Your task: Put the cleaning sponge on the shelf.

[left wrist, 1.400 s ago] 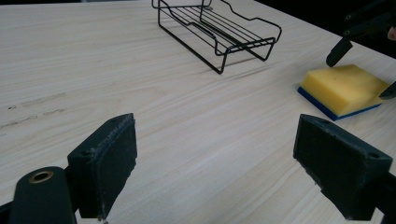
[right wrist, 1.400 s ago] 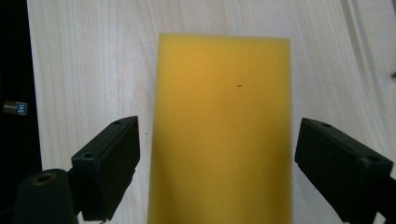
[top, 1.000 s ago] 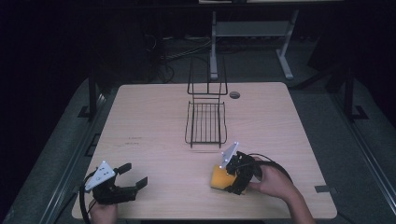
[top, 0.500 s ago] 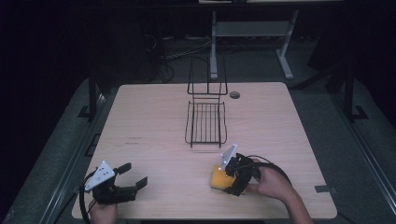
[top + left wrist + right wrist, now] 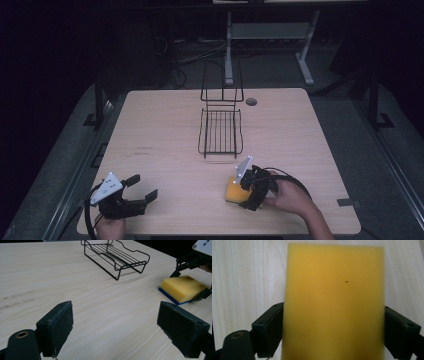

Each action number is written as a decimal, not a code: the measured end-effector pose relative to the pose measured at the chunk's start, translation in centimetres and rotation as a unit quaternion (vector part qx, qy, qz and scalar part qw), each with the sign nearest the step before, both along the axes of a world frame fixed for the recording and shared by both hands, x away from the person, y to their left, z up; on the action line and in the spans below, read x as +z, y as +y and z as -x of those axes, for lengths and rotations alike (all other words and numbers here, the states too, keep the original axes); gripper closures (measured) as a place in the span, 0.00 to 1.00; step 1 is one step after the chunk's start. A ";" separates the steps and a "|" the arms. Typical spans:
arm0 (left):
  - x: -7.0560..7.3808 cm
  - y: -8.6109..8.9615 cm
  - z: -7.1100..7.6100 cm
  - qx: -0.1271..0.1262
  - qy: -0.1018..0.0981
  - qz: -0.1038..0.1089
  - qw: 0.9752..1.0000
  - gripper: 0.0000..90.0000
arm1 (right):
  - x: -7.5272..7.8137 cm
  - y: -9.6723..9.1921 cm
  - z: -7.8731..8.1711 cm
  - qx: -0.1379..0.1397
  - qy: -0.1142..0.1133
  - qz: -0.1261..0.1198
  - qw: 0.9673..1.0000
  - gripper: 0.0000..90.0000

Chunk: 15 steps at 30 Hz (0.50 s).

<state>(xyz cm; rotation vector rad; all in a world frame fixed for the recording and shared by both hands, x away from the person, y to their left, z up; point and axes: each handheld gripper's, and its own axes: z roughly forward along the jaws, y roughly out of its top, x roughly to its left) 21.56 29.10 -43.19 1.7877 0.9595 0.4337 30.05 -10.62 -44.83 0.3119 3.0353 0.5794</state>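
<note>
Right gripper low at the table's near right, jaws on either side of the sponge, both pads against its long edges in the right gripper view, pinching it. Sponge lying flat on the wood, yellow face up, well short of the rack.

From above, just a yellow patch half hidden under the gripper body and its grey plate. In the right gripper view, the foam surface plain and close (one tiny dark speck near the middle), with wood grain on both sides. In the left gripper view, from the side: a thin blue layer under the yellow of the sponge, touching the table, and the right gripper's black linkage around the far end. Same view: the rack low and open-topped, black wire, standing apart from the sponge.

Left gripper at the near left corner, jaws spread wide, nothing but bare wood between the pads.

Against the earlier frames: hardly any change. Right gripper and sponge at the same spot near the front edge, left gripper unmoved with the same wide gap, rack in place.
</note>
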 end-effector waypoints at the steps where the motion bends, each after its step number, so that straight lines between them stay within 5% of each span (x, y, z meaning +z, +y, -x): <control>1: 0.0 0.0 0.0 0.000 0.000 0.000 1.000 0.14 | 0.0 0.0 0.0 -0.001 0.000 0.001 1.000 0.17; 15: 0.0 0.1 0.0 0.000 0.001 0.002 1.000 0.14 | -0.1 0.0 0.0 0.001 -0.004 0.008 1.000 0.20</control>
